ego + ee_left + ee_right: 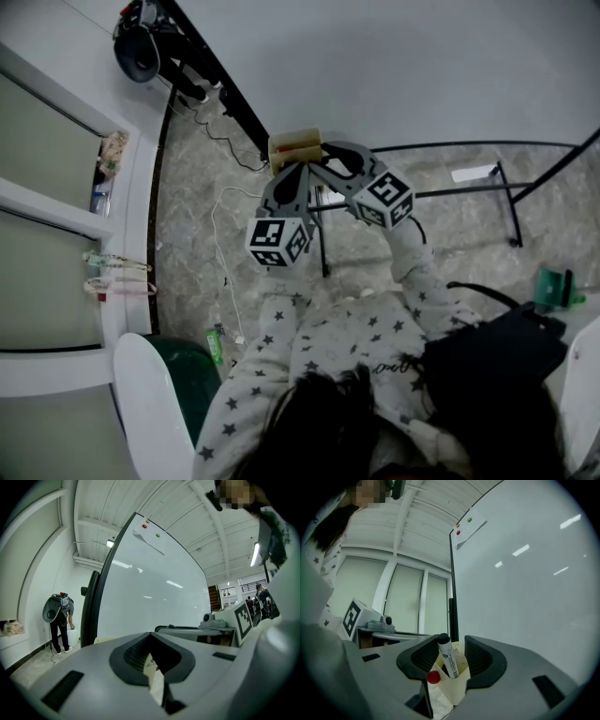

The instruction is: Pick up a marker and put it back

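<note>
A large whiteboard (403,66) fills the upper part of the head view, standing on a dark frame over a grey marbled floor (187,206). Seen from above, a person in a star-print top (328,347) reaches both arms up towards the board's lower edge. The left gripper (152,654) and the right gripper (449,645) come together there, their marker-printed cubes side by side. Both work on a small cream paper holder (458,686) just at the board's edge. In the left gripper view the jaws are drawn together, with a thin fold of the cream paper pinched between them. In the right gripper view the jaws are set narrow. They flank the holder and seem to bear on its two sides, so that it tapers between them. The marker (450,662) stands inside the holder. It is a white barrel with print and a black cap (443,639), leaning slightly, and its top rises above the rim between the ridged pads. A second pen with a red cap (434,677) sits lower beside it. The marker is probably light and rigid, with a smooth plastic barrel that may slide under a loose grip. The best hold looks to be across the bare barrel just under the black cap, clear of the paper. The holder is soft and will crumple if squeezed, so pressing on the marker through it would give poor purchase.
</note>
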The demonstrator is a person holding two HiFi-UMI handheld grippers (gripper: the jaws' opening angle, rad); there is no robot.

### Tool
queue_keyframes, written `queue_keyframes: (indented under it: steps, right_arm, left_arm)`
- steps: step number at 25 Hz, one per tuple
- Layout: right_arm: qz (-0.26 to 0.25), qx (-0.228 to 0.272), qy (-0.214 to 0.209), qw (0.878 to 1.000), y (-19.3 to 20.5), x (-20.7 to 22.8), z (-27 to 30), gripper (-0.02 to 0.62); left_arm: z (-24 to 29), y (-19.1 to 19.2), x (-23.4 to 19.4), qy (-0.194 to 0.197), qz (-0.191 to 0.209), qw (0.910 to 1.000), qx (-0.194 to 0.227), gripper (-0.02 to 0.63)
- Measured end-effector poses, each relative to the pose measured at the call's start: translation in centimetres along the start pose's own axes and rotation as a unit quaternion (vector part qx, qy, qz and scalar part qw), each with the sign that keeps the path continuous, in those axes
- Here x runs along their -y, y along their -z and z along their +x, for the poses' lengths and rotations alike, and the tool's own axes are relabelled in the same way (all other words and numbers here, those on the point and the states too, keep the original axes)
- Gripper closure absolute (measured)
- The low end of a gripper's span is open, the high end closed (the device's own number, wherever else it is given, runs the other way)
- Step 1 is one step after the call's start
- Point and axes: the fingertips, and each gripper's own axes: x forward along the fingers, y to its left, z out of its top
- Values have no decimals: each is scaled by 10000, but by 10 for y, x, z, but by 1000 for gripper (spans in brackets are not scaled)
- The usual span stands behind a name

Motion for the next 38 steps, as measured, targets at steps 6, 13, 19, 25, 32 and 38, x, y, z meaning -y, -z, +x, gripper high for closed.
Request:
queue_keyframes:
  steps: [6, 13, 19, 25, 32, 38]
  right_arm:
    - [-116, 140, -25, 9998, -21, -4, -6, 440]
    - [-298, 337, -29, 9990, -59, -9, -23, 442]
    - [-309, 400, 40, 9987, -89, -19, -38, 524]
    - [-209, 416, -41, 9989, -105, -31, -42, 589]
    - [-211, 353, -91, 9991, -104, -34, -41, 589]
    - [-182, 283, -67, 9994, -96, -32, -40, 589]
  left_arm:
    - [-3, -12, 2, 52, 62, 9999, 123, 605]
    - [-12, -48, 15, 171, 295, 9992, 224, 606]
    - [-28, -85, 32, 394, 478, 9975, 337, 605]
    - [-35, -102, 43, 534, 542, 9964, 374, 604]
    - [-31, -97, 49, 641, 510, 9959, 378, 604]
    - [-32, -92, 47, 584, 485, 9967, 304, 604]
